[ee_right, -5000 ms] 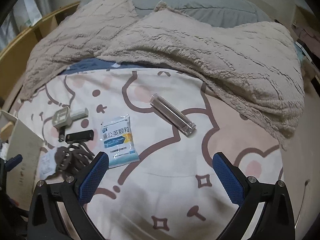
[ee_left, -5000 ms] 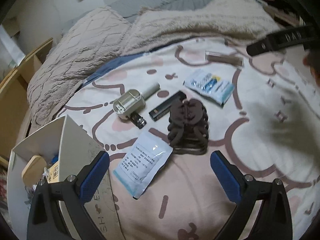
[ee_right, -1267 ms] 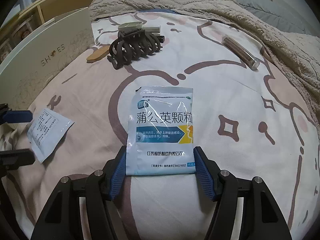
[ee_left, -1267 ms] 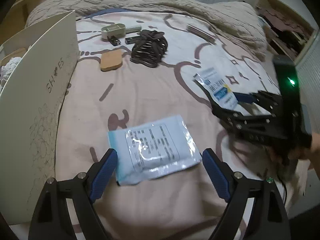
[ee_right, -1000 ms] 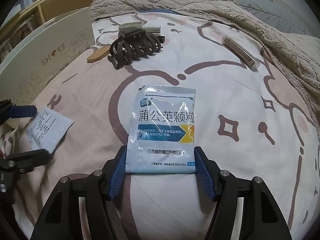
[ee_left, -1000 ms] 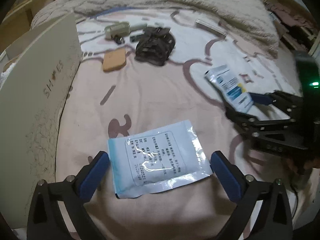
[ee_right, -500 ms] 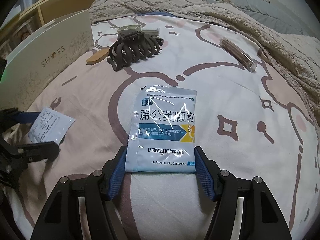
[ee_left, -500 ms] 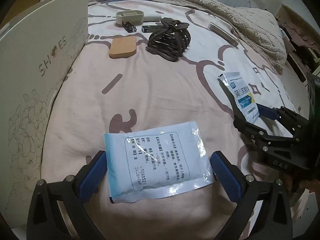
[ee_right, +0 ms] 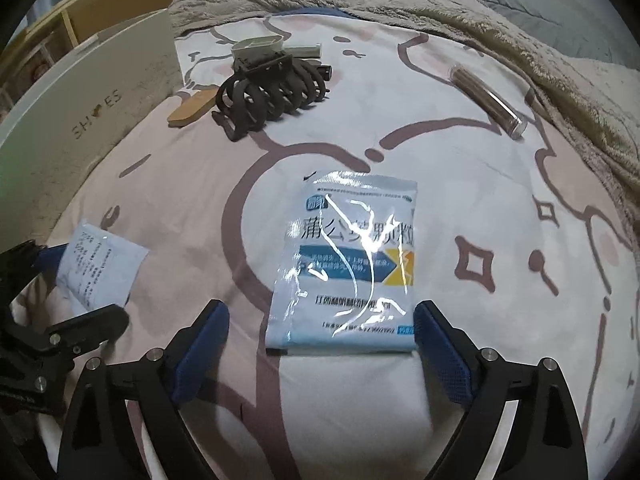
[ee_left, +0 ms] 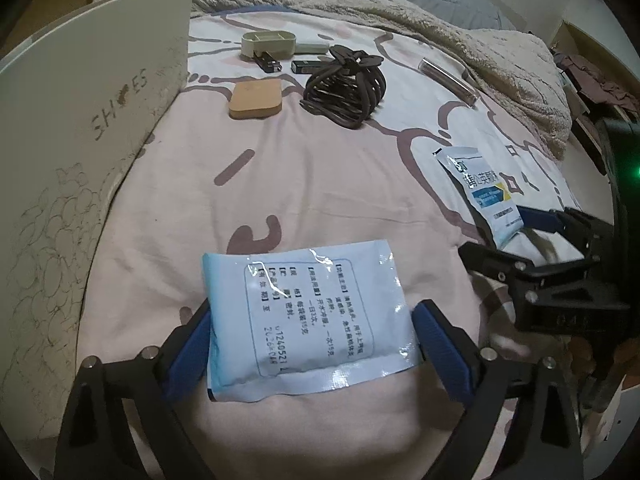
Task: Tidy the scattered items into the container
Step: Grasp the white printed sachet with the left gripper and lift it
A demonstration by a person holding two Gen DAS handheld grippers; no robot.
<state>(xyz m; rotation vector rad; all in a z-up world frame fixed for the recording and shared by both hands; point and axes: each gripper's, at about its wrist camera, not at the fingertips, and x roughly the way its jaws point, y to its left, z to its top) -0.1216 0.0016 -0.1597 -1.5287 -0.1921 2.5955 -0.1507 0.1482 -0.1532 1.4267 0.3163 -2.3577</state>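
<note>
A white and pale-blue sachet (ee_left: 308, 320) lies flat on the pink bedsheet between the pads of my left gripper (ee_left: 312, 312), whose jaws are closing; the pads stand at its side edges without squeezing it. My right gripper (ee_right: 320, 308) has its jaws opening. A blue-and-yellow printed sachet (ee_right: 352, 260) lies between them, against the right pad and clear of the left one. The white shoe box (ee_left: 80, 152) stands at the left. Each gripper shows in the other's view: the right gripper (ee_left: 516, 236) and the left gripper (ee_right: 68, 280).
Further back on the bed lie a dark brown hair claw (ee_left: 344, 84), a tan pad (ee_left: 256, 100), a pale green case (ee_left: 272, 42), two small black items (ee_left: 268, 62) and a clear tube (ee_left: 448, 76). A beige blanket (ee_right: 540, 40) is heaped behind.
The right jaws have sprung wide, letting go of the blue-and-yellow sachet. The left jaws have drawn in to the edges of the white sachet.
</note>
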